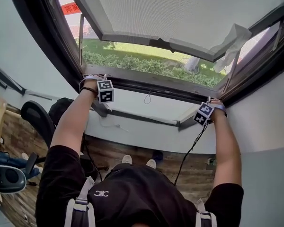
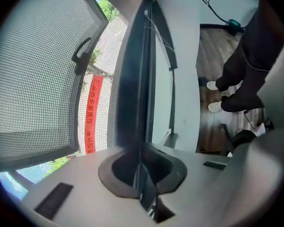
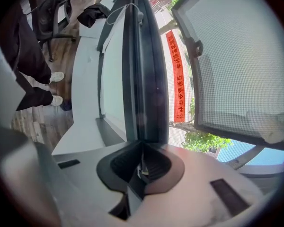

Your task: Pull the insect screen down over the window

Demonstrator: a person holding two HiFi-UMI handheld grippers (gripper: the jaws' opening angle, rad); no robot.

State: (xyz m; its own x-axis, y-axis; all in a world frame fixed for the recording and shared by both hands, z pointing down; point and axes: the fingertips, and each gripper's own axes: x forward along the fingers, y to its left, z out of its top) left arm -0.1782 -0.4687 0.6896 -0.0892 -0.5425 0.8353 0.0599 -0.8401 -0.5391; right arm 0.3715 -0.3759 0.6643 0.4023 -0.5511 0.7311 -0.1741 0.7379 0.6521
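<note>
I am pinching the insect screen's dark pull bar (image 1: 151, 85) in nearly closed fingers, left gripper (image 2: 143, 176) and right gripper (image 3: 141, 167) at opposite ends, low in the window frame (image 1: 35, 37).

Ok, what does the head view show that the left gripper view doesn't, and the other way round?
Only the head view: the person's raised arms, the two black-and-white marker cubes and the white cloth hanging off the open window sash. Only the left gripper view: the left gripper, its jaws pinched shut on the thin edge of the dark screen bar. Both: that bar, the red banner outside, the person's white shoes and the brown wooden floor.
</note>
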